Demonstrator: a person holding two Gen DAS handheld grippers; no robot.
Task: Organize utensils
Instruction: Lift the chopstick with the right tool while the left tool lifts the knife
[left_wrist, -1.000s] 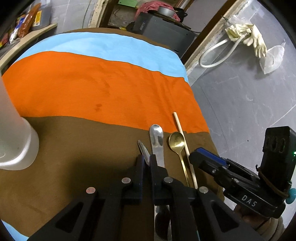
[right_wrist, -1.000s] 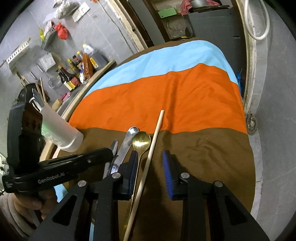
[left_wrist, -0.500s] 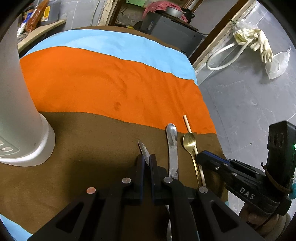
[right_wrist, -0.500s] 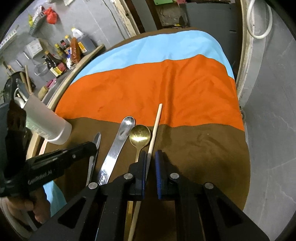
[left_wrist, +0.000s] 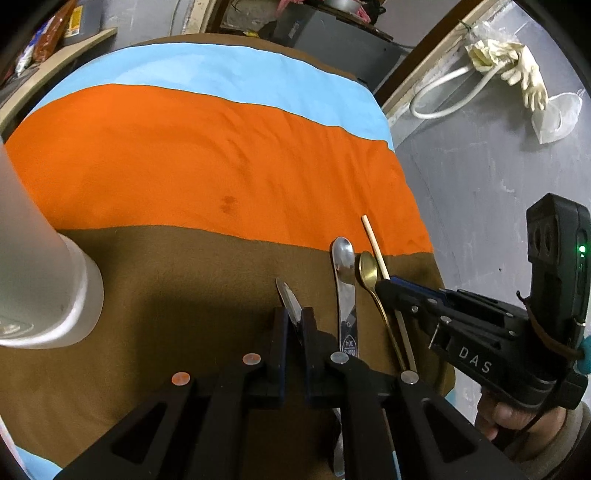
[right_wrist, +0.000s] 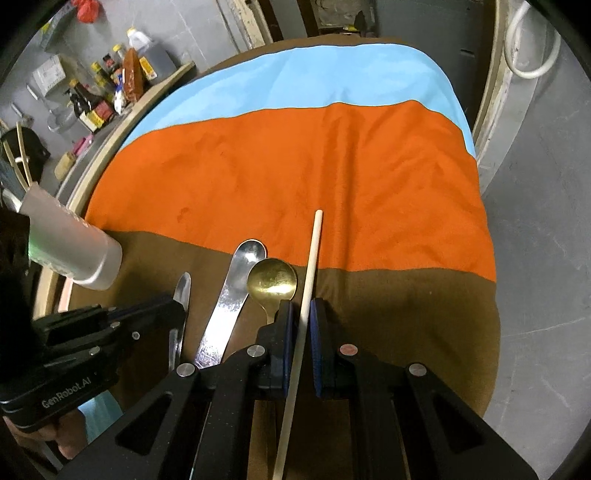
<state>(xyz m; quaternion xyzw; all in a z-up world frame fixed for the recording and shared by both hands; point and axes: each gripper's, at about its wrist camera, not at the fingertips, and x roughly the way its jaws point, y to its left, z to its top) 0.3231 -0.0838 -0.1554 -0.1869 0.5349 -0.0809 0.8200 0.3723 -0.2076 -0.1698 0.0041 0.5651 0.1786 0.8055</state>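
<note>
Four utensils lie side by side on the brown band of the cloth (right_wrist: 406, 314), handles toward the person: knife (right_wrist: 181, 295), steel spoon (right_wrist: 236, 291), brass spoon (right_wrist: 271, 282), chopstick (right_wrist: 312, 254). Left gripper (left_wrist: 293, 325) is closed on the knife, blade tip poking out past the pads; right gripper (right_wrist: 300, 317) is clamped on the chopstick partway along its length, most of the shaft showing ahead and behind. Each hand has taken the outermost piece on its own side, likely so the two tools do not cross and the spoons between stay undisturbed. Both grips sit low, tools pitched steeply down, which suits pinching thin flat items off fabric. White holder (left_wrist: 44, 288) stands at the left edge of the cloth, well apart from the row; judged destination. Neither piece visibly lifted yet. Risk: chopstick pivoting in the pads on lift.
</note>
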